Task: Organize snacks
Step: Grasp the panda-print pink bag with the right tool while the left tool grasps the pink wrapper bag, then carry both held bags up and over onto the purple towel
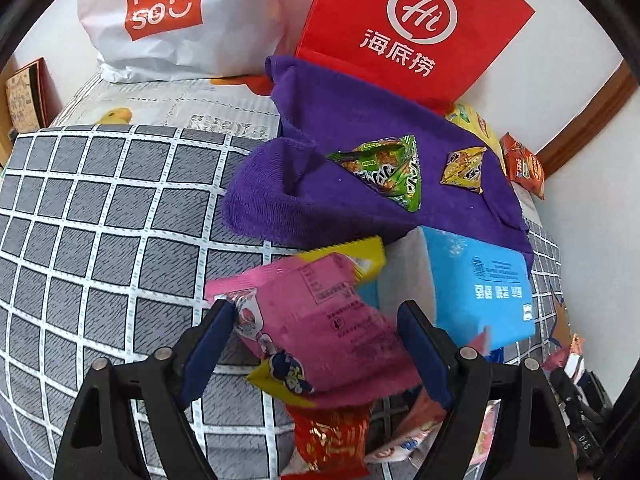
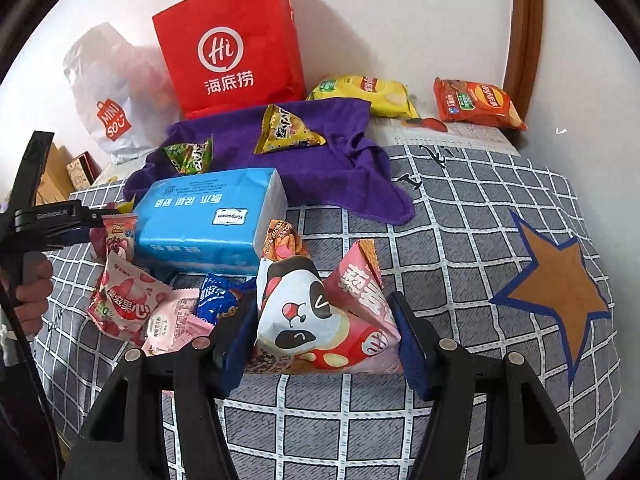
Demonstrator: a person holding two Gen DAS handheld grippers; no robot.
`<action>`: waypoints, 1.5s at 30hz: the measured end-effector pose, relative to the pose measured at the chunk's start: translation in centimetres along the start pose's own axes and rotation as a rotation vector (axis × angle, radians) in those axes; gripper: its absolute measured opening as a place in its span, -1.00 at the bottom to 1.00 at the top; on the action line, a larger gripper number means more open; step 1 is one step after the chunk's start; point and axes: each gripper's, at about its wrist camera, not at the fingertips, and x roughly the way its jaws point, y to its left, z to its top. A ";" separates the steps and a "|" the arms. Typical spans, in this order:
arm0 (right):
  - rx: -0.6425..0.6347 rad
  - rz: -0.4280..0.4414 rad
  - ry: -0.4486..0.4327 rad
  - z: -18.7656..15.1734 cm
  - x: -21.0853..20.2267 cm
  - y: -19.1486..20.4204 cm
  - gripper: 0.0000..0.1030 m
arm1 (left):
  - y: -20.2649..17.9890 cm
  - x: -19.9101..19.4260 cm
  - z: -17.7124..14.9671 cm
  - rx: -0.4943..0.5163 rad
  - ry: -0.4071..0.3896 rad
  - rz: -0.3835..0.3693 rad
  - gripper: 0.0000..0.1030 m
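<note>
My left gripper [image 1: 316,320] is open around a pink snack packet [image 1: 320,316] that lies between its blue pads without clear contact. Below it lie a red packet [image 1: 332,436] and a yellow packet [image 1: 344,254]. My right gripper [image 2: 322,320] is open, its pads on either side of a pink panda snack pack [image 2: 320,312]. A purple cloth [image 2: 304,160] bears a green triangular snack [image 2: 190,156] and a yellow triangular snack [image 2: 286,130]; they also show in the left wrist view [image 1: 388,172] [image 1: 464,168]. The left gripper [image 2: 92,220] shows at the left of the right wrist view.
A blue tissue pack [image 2: 208,220] lies before the cloth. A red paper bag [image 2: 228,48] and a white plastic bag [image 2: 108,92] stand at the wall. Yellow [image 2: 368,92] and orange [image 2: 476,104] chip bags lie at the back. Small packets [image 2: 132,300] lie left. Grey checked bedding [image 2: 460,240] covers the surface.
</note>
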 end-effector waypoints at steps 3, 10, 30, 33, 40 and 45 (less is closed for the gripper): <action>-0.008 -0.007 0.003 0.2 0.1 0.2 0.22 | 0.1 -0.2 -0.1 0.003 -0.009 -0.013 0.42; -0.028 0.006 0.009 0.0 0.2 1.3 0.22 | 0.4 -1.9 -0.7 0.019 -0.034 -0.019 0.12; -0.038 0.045 -0.052 0.0 -4.0 3.7 0.22 | -2.9 -8.7 -5.0 0.097 -0.076 -0.045 0.12; -0.042 0.048 -0.062 0.6 -4.4 4.2 0.22 | -4.1 -9.5 -5.2 0.123 -0.089 -0.060 0.12; -0.007 0.064 -0.088 2.6 -4.6 4.4 0.22 | -6.4 -10.3 -4.3 0.163 -0.106 -0.094 0.12; 0.002 0.069 -0.106 4.8 -4.2 4.5 0.22 | -7.7 -10.2 -2.8 0.182 -0.110 -0.107 0.12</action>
